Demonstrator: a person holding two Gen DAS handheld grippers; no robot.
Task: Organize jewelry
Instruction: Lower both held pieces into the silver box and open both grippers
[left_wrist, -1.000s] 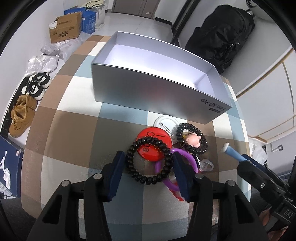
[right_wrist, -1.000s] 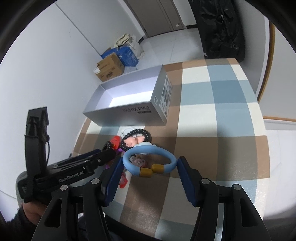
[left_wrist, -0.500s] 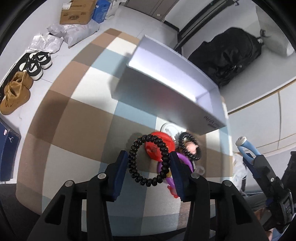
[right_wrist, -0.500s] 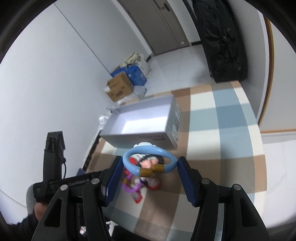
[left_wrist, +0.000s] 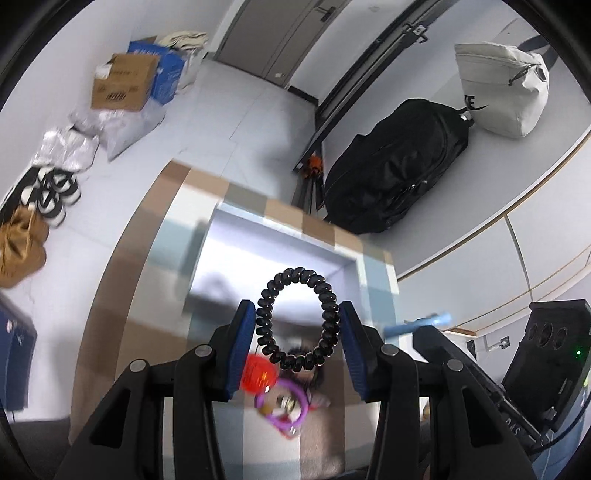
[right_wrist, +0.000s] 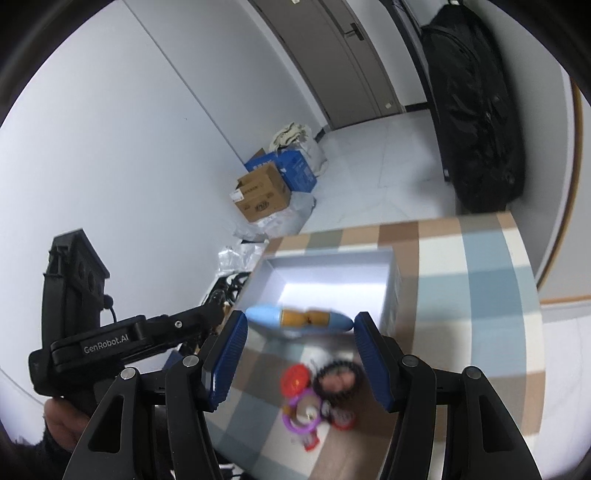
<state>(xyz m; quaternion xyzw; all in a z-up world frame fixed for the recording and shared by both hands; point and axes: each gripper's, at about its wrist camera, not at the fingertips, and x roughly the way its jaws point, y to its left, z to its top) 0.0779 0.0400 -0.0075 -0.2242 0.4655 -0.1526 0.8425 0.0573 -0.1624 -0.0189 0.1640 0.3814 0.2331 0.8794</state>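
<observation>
My left claw (left_wrist: 297, 332) holds the black spiral hair tie (left_wrist: 298, 320) by its two sides, the blue pads pressing on the coil, so the ring stands upright in mid-air above the near wall of the open grey box (left_wrist: 273, 258). My right claw (right_wrist: 299, 343) grips the light blue bangle (right_wrist: 298, 318) with its yellow-brown band; the bangle is seen edge-on, spanning from pad to pad, and it too hangs above the box's near wall (right_wrist: 325, 280).

Nearer to me than the box, the rest of the jewelry lies in a heap on the checked tablecloth (right_wrist: 480, 295): a red round piece (right_wrist: 294, 380), a second black spiral tie (right_wrist: 338, 382) around something pinkish, and a purple ring (right_wrist: 299, 415). It is blurred in both views.

The left camera alone shows the hair tie, and only the tip of the bangle (left_wrist: 417, 326) to the right of the box. It also takes in a black backpack (left_wrist: 395, 173) and a white bag (left_wrist: 498, 92) beyond the box, and shoes (left_wrist: 51, 192) on the floor to its left. The right camera alone shows the box's pale floor, the body of my left claw (right_wrist: 110, 339), and my hand (right_wrist: 64, 424) around its handle. Both views catch the cardboard carton (right_wrist: 264, 192) and blue carton (right_wrist: 295, 168) on the floor beyond the box.
</observation>
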